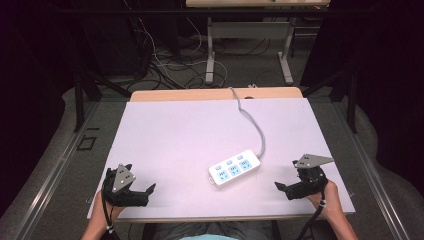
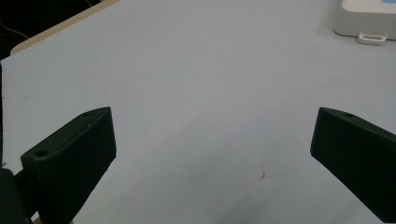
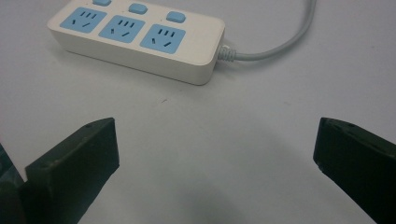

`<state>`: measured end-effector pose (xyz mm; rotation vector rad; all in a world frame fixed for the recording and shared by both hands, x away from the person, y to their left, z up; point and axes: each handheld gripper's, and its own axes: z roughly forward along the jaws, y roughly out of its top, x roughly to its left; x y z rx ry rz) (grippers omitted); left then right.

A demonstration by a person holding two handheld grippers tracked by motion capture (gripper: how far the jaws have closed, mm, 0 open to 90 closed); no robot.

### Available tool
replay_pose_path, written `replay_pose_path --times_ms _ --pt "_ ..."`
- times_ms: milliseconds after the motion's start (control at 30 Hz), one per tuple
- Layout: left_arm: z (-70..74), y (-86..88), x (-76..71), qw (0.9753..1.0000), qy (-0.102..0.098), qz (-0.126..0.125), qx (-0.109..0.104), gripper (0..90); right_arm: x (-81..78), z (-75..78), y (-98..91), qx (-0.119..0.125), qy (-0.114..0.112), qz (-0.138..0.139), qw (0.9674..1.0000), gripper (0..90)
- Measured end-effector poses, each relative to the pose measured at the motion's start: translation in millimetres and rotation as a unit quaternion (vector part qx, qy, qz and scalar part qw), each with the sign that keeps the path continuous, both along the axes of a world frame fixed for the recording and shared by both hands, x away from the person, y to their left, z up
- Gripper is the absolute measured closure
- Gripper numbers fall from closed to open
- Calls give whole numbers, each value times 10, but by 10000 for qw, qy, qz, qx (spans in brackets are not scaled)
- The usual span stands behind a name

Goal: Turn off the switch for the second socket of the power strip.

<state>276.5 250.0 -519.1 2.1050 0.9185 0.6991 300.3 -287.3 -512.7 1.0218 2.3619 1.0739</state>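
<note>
Power strip (image 3: 140, 39): white, three blue sockets, grey cord | left gripper (image 2: 212, 158) fingers wide | right gripper (image 3: 217, 161) fingers wide

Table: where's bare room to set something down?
The table's far-left stretch, behind the left gripper, is bare; so is the far-right corner beyond the cable. It's tighter near the front, between power strip and right gripper.

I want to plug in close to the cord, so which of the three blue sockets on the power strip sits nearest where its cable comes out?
The end socket on the power strip, right beside the grey cable; the other two lie farther along.
</note>
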Motion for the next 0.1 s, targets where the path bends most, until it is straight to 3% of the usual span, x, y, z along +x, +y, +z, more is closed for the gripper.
replay_pose_path --times_ms 100 --pt "-4 -5 3 10000 -4 -16 -4 1 2 -4 6 -3 -40 13 10000 0"
